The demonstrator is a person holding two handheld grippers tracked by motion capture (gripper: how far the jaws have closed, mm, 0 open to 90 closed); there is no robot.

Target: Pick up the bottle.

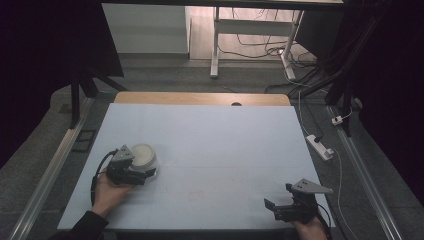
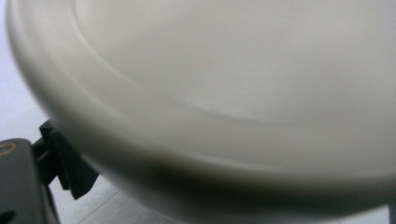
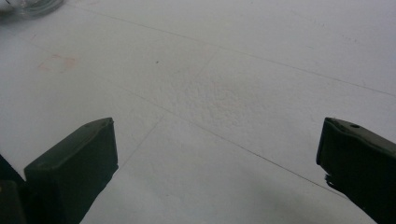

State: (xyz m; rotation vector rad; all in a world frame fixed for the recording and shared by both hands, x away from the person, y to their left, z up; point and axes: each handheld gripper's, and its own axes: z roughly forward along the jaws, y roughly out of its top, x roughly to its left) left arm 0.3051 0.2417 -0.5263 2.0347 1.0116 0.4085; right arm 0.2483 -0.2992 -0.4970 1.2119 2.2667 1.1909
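Between left fingers point(image 2: 70, 172): white bowl point(image 1: 143, 155).

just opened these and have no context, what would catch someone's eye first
The white bowl at the near left of the pale table stands out most, with the left gripper right against its near side; in the left gripper view its rim looms huge and blurred. The right gripper sits at the near right corner, jaws wide apart over bare table.
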